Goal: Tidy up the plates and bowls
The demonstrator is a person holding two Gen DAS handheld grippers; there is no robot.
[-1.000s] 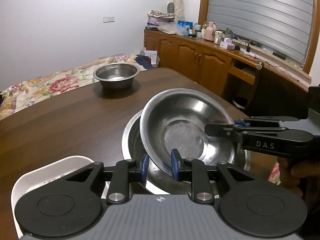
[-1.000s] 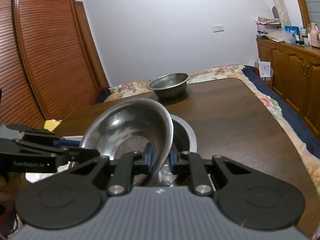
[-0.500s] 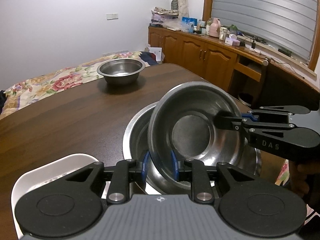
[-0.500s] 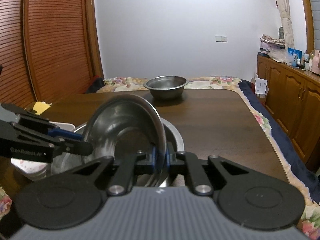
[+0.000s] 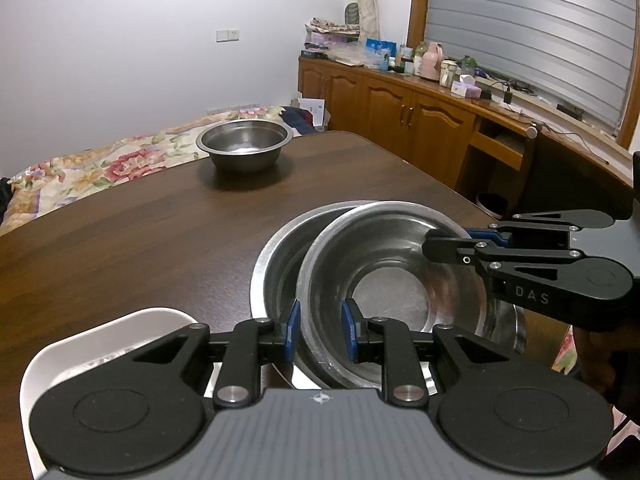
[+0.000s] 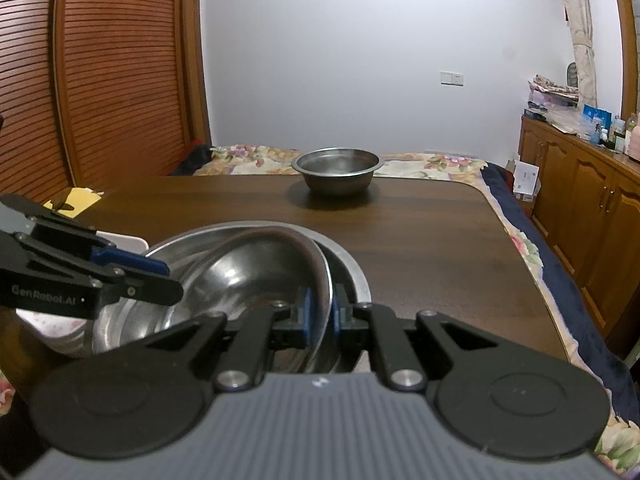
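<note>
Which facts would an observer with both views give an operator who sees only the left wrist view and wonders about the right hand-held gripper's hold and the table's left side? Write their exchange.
Operator: Is the right hand-held gripper properly on the smaller bowl?
Observer: Yes. The right wrist view shows its blue pads on either side of that bowl's rim, one inside and one outside.
Operator: Is there anything at the far-left edge of the table?
Observer: A yellow item shows there, beyond the white dish.
</note>
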